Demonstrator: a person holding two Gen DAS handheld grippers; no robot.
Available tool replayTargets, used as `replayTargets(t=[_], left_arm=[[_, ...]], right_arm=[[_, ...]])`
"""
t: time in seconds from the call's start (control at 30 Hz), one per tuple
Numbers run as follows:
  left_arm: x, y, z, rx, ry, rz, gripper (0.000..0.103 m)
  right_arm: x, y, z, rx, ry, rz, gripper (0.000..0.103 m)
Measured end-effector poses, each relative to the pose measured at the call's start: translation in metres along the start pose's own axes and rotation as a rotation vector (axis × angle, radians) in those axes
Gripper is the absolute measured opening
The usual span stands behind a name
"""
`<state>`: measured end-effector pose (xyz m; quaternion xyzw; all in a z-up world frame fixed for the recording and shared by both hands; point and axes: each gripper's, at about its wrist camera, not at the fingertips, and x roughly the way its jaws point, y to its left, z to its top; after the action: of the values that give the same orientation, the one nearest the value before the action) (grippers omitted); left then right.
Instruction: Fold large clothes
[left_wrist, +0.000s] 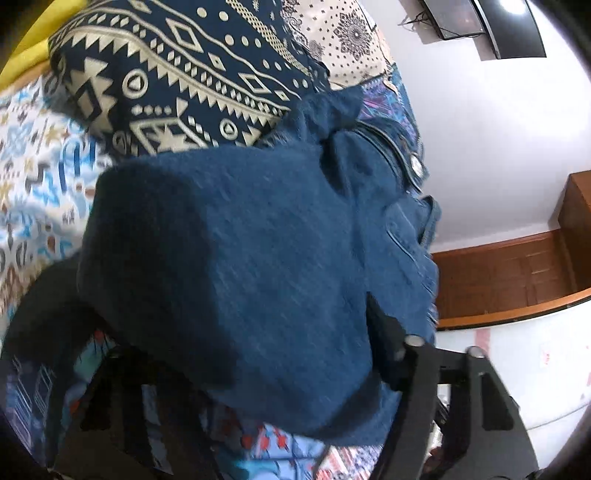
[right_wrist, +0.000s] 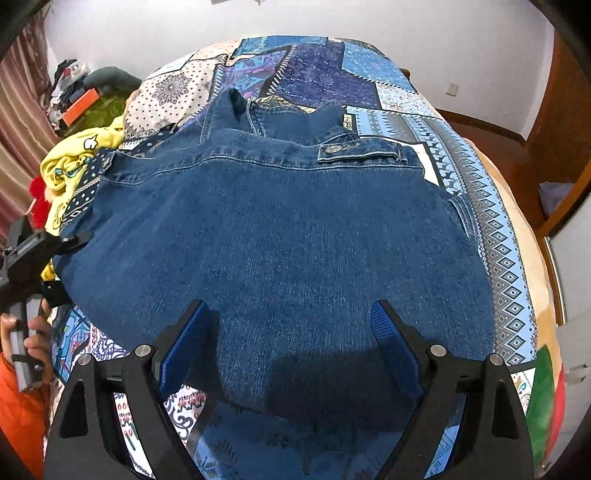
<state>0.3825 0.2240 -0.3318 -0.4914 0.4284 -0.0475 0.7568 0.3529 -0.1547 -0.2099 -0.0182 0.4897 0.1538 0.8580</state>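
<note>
A dark blue denim jacket (right_wrist: 280, 236) lies spread on the patchwork bedspread (right_wrist: 491, 206), with a buttoned pocket flap (right_wrist: 354, 149) at its far side. My right gripper (right_wrist: 291, 339) is open, its blue-padded fingers (right_wrist: 391, 343) spread just above the jacket's near hem, holding nothing. My left gripper (right_wrist: 64, 258) shows at the jacket's left edge in the right wrist view, its fingers on either side of the denim edge. In the left wrist view a thick fold of denim (left_wrist: 258, 258) fills the frame and drapes over the gripper, hiding the fingertips.
A navy and cream patterned pillow (left_wrist: 177, 77) lies beyond the denim. A yellow garment (right_wrist: 74, 162) and a red item (right_wrist: 40, 201) lie at the bed's left side. Clutter with an orange box (right_wrist: 79, 107) is behind. A wooden cabinet (left_wrist: 517, 280) stands by the white wall.
</note>
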Motion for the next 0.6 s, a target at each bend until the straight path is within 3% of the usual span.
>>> replayTargets(t=[0.17,0.27,0.4,0.6], left_arm=[[-0.014,-0.013,-0.004,0.03,-0.082,0.052,0.04],[-0.046,-0.043,-0.015,0.139,-0.183,0.037,0.035],[-0.086,-0.076,-0.025,0.212,-0.256,0.003,0.033],[-0.138,-0.108,-0.039,0.336,-0.397,0.09,0.033]], right_arm=[[-0.001,0.003,0.002,-0.007,0.007,-0.009,0.088],[-0.006,0.007,0.004,-0.019,0.015,0.009,0.088],[-0.021,0.022,0.01,-0.05,-0.019,0.039,0.088],[-0.027,0.067,0.021,-0.114,-0.049,0.121,0.088]])
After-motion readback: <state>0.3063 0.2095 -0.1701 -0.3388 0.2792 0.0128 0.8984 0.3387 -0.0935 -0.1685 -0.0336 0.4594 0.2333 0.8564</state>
